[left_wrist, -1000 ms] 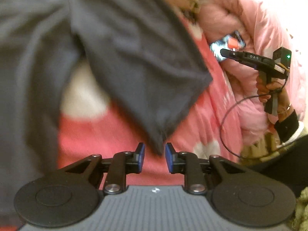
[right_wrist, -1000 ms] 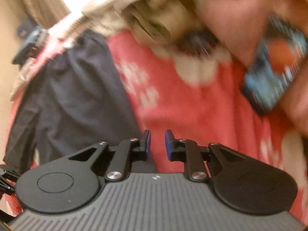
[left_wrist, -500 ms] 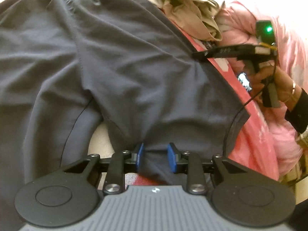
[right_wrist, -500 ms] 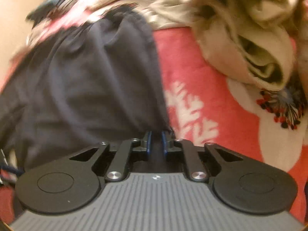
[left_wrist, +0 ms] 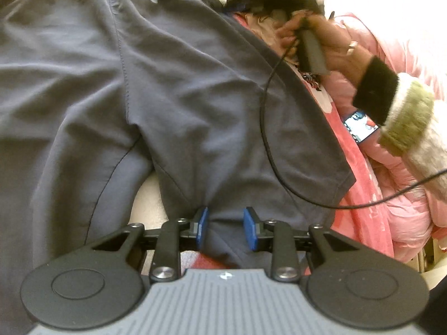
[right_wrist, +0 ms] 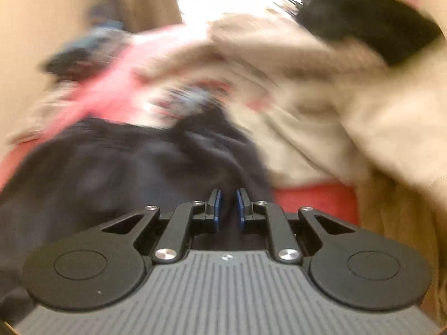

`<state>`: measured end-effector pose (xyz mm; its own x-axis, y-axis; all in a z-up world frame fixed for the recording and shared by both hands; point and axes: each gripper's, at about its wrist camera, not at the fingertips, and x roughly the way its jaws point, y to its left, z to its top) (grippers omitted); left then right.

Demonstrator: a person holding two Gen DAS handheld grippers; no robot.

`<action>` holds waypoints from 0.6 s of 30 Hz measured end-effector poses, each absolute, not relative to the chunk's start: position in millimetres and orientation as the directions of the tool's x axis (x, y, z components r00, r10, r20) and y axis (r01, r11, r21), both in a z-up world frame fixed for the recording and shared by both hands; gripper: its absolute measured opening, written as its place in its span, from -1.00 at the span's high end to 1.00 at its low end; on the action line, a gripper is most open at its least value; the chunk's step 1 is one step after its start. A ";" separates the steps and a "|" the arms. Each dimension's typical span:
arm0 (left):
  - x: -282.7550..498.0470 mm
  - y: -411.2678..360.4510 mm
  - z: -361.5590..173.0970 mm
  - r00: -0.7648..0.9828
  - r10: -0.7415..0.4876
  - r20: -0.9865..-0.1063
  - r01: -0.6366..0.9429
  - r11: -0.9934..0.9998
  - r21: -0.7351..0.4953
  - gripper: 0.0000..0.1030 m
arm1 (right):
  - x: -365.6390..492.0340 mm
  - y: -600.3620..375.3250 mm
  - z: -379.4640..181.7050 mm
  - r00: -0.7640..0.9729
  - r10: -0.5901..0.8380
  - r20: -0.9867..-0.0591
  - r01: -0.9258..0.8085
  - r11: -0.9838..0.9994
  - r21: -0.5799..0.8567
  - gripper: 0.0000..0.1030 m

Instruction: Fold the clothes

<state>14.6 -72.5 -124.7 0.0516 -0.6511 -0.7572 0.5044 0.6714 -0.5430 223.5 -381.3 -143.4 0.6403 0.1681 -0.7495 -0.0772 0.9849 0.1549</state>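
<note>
Warm indoor light. The left wrist view is fairly sharp, with fisheye bending at the rounded edges and a blown-out white glare at the upper right. The right wrist view is heavily motion-blurred; only the right tongs (right_wrist: 226,205) are crisp, and white glare burns through the top centre.
</note>
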 end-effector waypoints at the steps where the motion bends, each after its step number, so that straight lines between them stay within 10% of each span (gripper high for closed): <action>1: 14.8 -71.4 -123.7 0.052 -0.656 -0.753 0.502 0.669 -0.548 0.37 | 227.4 -392.4 -149.8 0.627 0.154 -0.763 -0.020 0.983 0.182 0.82; 18: -3.1 110.3 -45.5 0.317 -0.546 -0.776 0.349 0.827 -0.440 0.08 | 150.3 -321.7 -24.3 0.613 0.529 -0.587 -0.242 0.833 0.498 0.70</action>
<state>-3.1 110.3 -45.5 0.3167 -0.5460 -0.7756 0.3491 0.8274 -0.4399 150.3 -321.7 -24.3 0.6128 0.5292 -0.5869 -0.2424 0.8327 0.4978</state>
